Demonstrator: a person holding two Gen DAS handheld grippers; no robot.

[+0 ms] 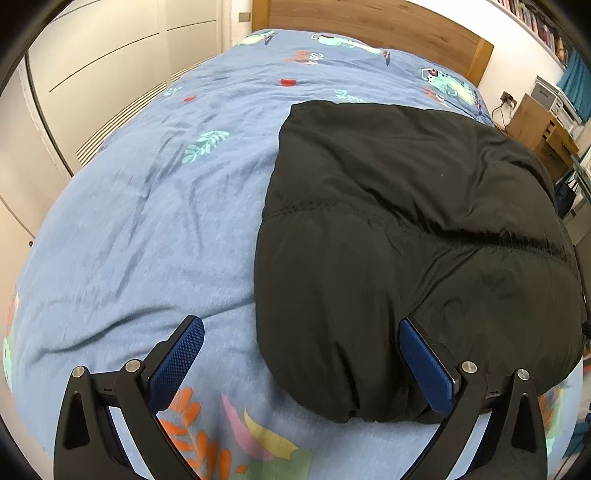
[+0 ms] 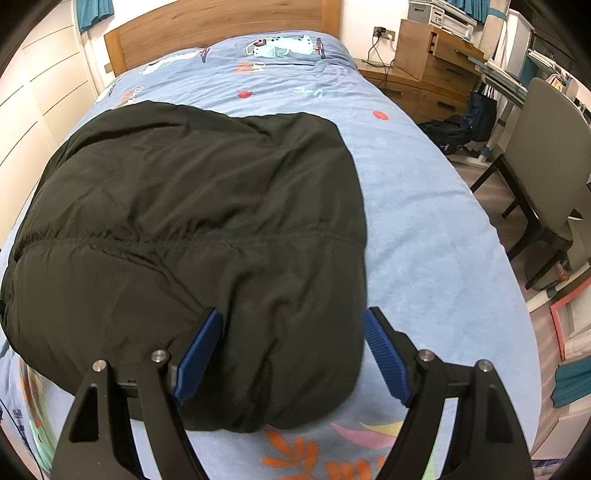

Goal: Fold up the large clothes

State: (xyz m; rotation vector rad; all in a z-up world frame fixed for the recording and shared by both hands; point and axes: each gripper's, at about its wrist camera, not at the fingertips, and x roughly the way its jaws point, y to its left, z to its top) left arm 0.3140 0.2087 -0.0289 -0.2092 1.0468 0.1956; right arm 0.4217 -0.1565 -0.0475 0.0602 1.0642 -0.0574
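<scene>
A black puffer jacket [image 1: 406, 236] lies folded into a thick bundle on the blue printed bed cover [image 1: 147, 221]. My left gripper [image 1: 301, 332] is open above the jacket's near left corner, which sits between its blue pads, not gripped. In the right wrist view the same jacket [image 2: 192, 229] fills the left and middle. My right gripper [image 2: 291, 325] is open over the jacket's near right corner, and its pads are apart from the fabric.
A wooden headboard [image 2: 221, 22] stands at the far end of the bed. White wardrobe doors [image 1: 110, 55] run along the left. A chair [image 2: 546, 166], a desk with drawers [image 2: 432, 55] and bags on the floor stand to the right of the bed.
</scene>
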